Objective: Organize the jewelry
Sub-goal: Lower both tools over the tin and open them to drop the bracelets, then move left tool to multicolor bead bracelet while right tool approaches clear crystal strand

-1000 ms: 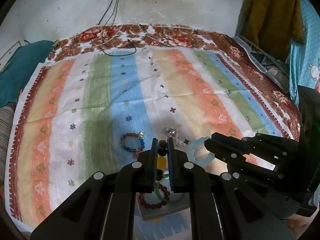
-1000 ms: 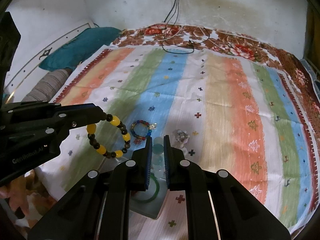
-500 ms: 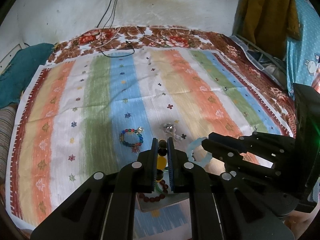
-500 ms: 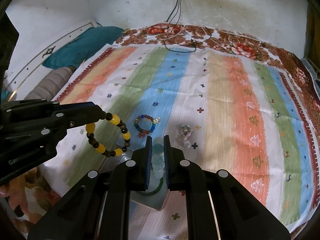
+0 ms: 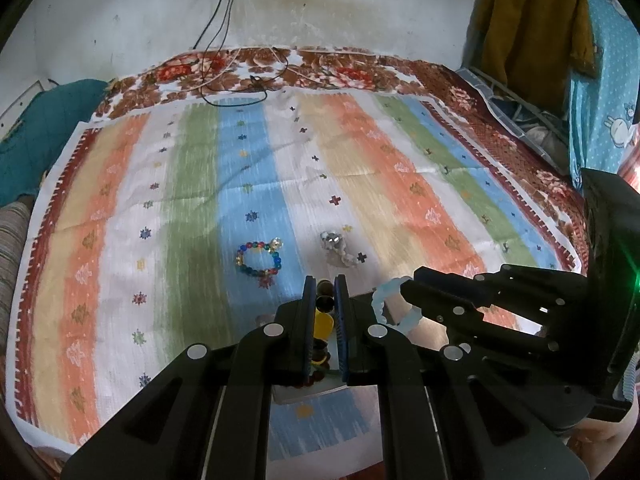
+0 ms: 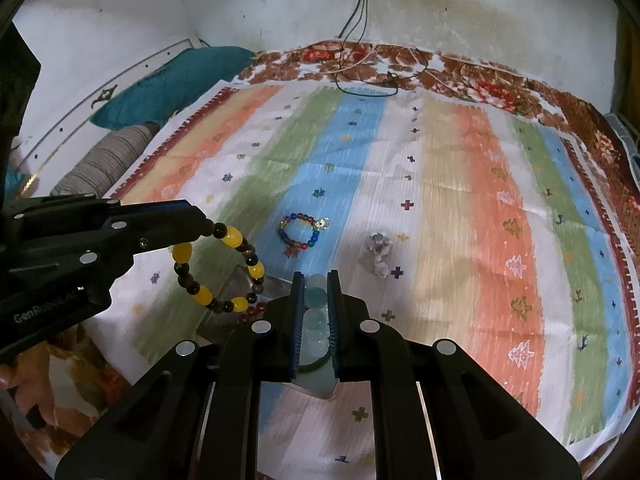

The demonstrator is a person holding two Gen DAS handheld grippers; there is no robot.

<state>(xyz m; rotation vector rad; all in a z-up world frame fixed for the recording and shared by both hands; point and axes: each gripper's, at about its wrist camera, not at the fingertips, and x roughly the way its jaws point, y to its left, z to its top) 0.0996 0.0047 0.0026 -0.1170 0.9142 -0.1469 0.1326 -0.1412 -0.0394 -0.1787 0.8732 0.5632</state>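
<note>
Striped woven cloth (image 5: 192, 208), in bands of orange, green, blue, white and tan with small stitched crosses and trees, covers a floral brown blanket (image 5: 344, 74) on a bed. Black cables (image 5: 224, 40) trail down the pale wall at 12 o'clock onto the blanket. A teal pillow (image 6: 172, 84) lies at 10 o'clock in the right wrist view, above a grey striped bolster (image 6: 104, 164).

Black plastic forms both tools. The left gripper (image 5: 325, 312) has its jaws clamped on a bracelet of round yellow and dark brown beads (image 6: 218, 268), which hangs as an open ring off the cloth at 9 o'clock in the right wrist view. The right gripper (image 6: 316, 312) has its jaws clamped on a bracelet of pale blue, translucent rounded beads (image 5: 386, 310), seen at 4 o'clock of centre in the left wrist view.

Below both tools sits a shallow, pale square tray (image 6: 244, 280). It holds a dark red bead bracelet (image 6: 252, 314) and a smooth green bangle (image 6: 316, 364), both largely hidden by the jaws.

On the blue stripe at centre lies a ring of small multicoloured glass beads (image 5: 259, 258) with a clear charm. Just to its right, at 3 o'clock on the white stripe, rests a small heap of silvery, clear beads (image 5: 338, 248).
</note>
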